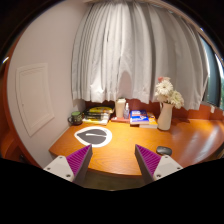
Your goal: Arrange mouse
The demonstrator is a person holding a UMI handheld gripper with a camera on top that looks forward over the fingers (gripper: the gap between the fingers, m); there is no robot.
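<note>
A small dark grey mouse lies on the wooden table, just beyond my right finger and slightly outside it. A round white mouse pad with a dark centre lies on the table ahead of my left finger. My gripper is open, held above the table's near edge, with nothing between the purple pads.
A white vase of flowers stands at the back right. Books, a box, a stack of items and a dark cup line the table's back. White curtains hang behind.
</note>
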